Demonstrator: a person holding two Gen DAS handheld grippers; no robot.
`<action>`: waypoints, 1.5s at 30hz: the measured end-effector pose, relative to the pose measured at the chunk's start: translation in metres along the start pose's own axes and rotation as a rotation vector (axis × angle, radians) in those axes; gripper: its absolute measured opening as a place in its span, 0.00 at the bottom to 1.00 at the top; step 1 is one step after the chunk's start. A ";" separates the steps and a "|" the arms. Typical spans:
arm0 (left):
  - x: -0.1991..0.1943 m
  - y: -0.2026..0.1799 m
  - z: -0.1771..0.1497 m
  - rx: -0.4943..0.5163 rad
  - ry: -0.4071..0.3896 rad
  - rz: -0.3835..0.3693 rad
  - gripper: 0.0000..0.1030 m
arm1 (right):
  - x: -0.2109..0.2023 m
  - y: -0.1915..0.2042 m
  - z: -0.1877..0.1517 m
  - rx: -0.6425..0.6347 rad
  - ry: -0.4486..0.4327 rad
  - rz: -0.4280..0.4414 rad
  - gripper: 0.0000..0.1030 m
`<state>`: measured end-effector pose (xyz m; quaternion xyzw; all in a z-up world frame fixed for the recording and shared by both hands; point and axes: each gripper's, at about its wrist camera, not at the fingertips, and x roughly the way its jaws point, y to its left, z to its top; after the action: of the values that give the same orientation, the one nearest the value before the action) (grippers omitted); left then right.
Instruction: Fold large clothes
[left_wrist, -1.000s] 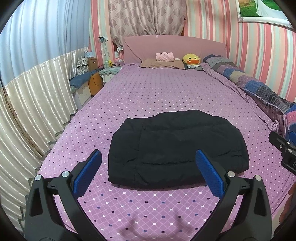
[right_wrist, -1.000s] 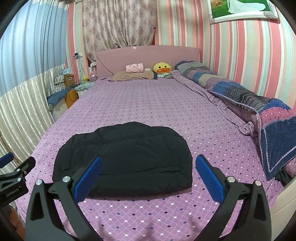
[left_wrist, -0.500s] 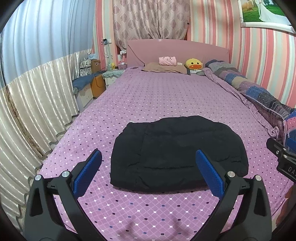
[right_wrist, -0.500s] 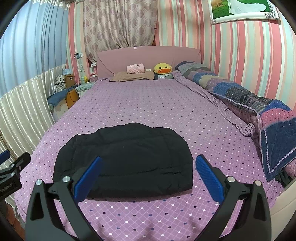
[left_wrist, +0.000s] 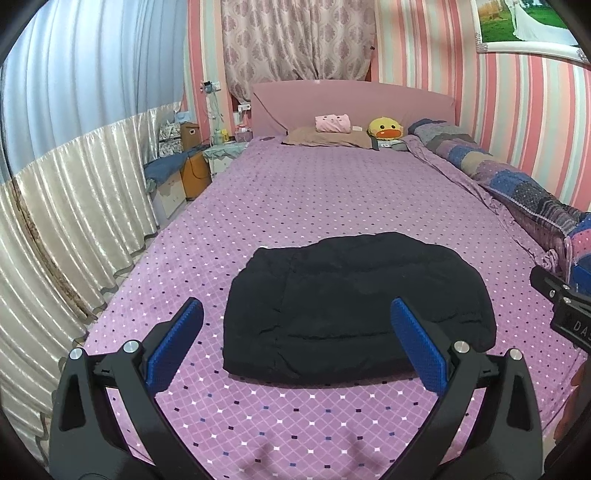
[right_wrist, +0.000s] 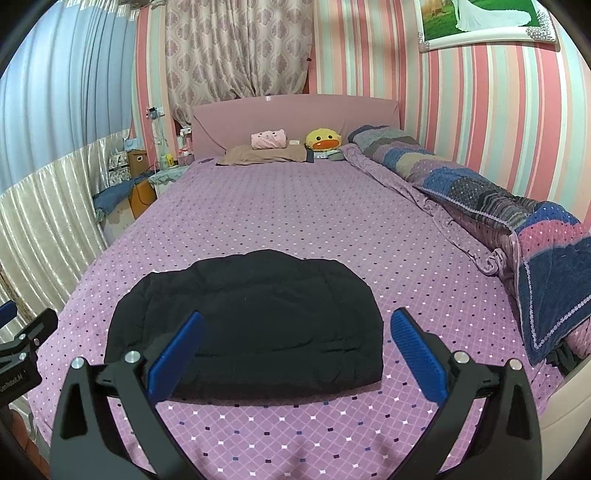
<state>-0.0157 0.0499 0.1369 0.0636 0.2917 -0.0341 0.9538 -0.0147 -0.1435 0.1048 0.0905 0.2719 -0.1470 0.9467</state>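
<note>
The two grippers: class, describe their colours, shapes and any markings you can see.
Both match. The left gripper and right gripper each have two black, angular arms splayed in a V, with silver round bolt heads, tipped by flat blue ribbed pads. The bodies carry white lettering, cut off at the frame edges. No cables or sleeves are visible.

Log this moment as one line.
left claw: open, empty | right claw: open, empty | black garment: folded on bed

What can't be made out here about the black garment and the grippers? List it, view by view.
- Black garment: its kind, sleeves and folded layers are tucked out of sight in both views.
- Left wrist view: the right gripper is cut off by the frame edge.
- Right wrist view: the blue pad of the right gripper covers part of the garment's near edge.
- Framed picture: cropped at the top.
</note>
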 end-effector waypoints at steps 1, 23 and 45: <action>0.000 0.000 0.000 -0.001 0.000 -0.001 0.97 | -0.001 0.001 0.000 -0.001 -0.001 -0.002 0.98; 0.006 0.010 0.000 0.005 0.010 -0.013 0.97 | -0.002 0.002 -0.002 -0.004 -0.003 -0.001 0.98; 0.001 0.015 0.002 -0.001 0.008 -0.023 0.97 | -0.003 0.002 -0.002 -0.004 -0.008 -0.004 0.98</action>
<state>-0.0121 0.0647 0.1401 0.0597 0.2963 -0.0446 0.9522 -0.0174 -0.1410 0.1051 0.0877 0.2687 -0.1486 0.9476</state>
